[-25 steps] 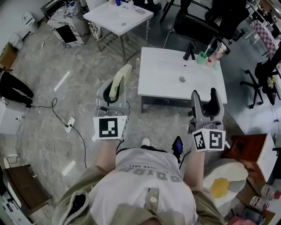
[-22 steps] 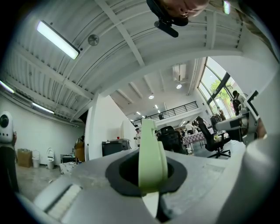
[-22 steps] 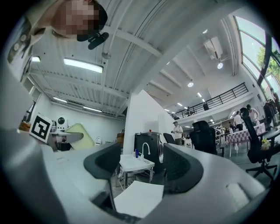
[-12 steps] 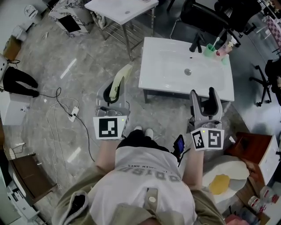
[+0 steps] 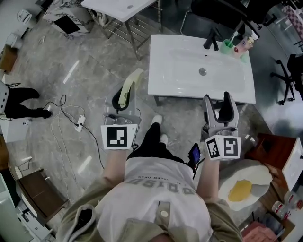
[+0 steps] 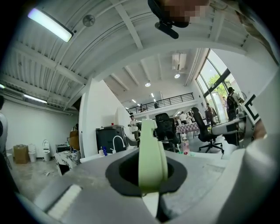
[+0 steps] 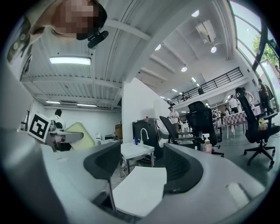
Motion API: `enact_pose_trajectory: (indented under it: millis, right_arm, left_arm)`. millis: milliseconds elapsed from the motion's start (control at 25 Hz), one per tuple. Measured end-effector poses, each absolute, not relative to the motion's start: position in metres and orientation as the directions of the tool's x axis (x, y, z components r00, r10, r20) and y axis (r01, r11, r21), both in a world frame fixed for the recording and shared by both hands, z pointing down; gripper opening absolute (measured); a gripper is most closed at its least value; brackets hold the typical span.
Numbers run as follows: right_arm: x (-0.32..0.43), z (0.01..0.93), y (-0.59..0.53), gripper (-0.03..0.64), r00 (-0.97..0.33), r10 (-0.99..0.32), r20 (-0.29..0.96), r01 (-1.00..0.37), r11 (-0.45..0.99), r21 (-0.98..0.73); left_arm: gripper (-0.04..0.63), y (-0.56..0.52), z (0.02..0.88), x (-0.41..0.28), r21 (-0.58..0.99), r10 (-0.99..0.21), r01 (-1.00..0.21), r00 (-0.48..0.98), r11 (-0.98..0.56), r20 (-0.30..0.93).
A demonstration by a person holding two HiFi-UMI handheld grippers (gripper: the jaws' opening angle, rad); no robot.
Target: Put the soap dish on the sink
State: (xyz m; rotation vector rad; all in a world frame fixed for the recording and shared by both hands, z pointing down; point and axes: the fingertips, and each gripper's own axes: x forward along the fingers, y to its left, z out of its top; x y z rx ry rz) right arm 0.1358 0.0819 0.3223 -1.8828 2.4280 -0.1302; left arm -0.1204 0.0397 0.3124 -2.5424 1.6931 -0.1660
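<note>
Grey marble-look floor (image 5: 71, 90), workshop setting. Nearest, at right, an egg-shaped mat (image 5: 244, 186) lies on the floor.

The person's two arms are extended side by side.

Left gripper (image 5: 124, 96): jaws closed on the soap dish (image 5: 129, 85), a pale green piece clamped on edge and projecting beyond the tips (the left gripper view shows it pinched upright between the pads). The dish hangs over the floor, just left of the sink's near left corner and not touching it.

Right gripper (image 5: 218, 100): jaws apart, nothing held; tips at the sink's near edge.

Sink (image 5: 180, 78): white, on a stand. At its far edge, a black tap (image 5: 211, 38), a green cup (image 5: 228, 44) and a bottle (image 5: 244, 45).

Farther left, a second white sink (image 5: 118, 7).
</note>
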Motion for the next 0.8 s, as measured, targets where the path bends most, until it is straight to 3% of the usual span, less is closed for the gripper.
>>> enact_pose_trajectory:
  millis: [800]
  right_arm:
    - [0.149, 0.257, -0.039, 0.291, -0.118, -0.986, -0.117, -0.993, 0.12, -0.016]
  left_arm:
    - [0.015, -0.118, 0.262, -0.102, -0.15, -0.852, -0.853, 0.516, -0.5, -0.093]
